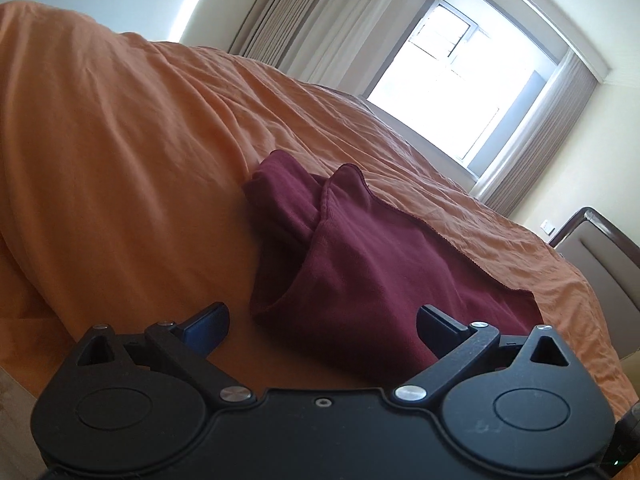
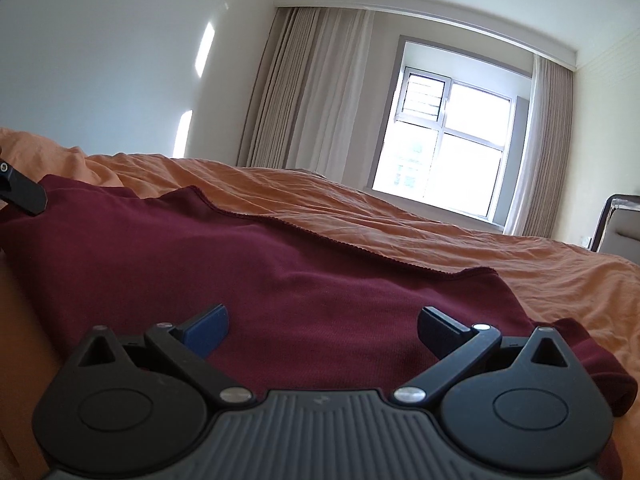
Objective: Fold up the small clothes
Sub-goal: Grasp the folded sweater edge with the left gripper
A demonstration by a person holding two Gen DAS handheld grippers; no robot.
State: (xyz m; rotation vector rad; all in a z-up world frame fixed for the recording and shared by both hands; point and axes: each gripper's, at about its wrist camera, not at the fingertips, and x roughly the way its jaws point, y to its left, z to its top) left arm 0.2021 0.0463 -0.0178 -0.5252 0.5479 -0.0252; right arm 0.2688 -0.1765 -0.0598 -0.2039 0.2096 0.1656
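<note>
Both black grippers, left [image 1: 322,322] and right [image 2: 322,324], gape wide, holding nothing, over a soft maroon knit garment [image 2: 280,272] on a wrinkled orange bedsheet [image 1: 120,152]; curtained window [image 2: 444,152] far behind.

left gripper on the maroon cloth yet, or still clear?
Cannot tell. In the left wrist view the left gripper is open with the cloth lying between and ahead of its fingers, but no plain contact or gap shows. The right wrist view doesn't settle it.

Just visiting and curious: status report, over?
Left claw open, empty. Right claw open, empty, above the dark red knit garment. Garment partly folded on the orange bedspread. Nothing in the way.
</note>
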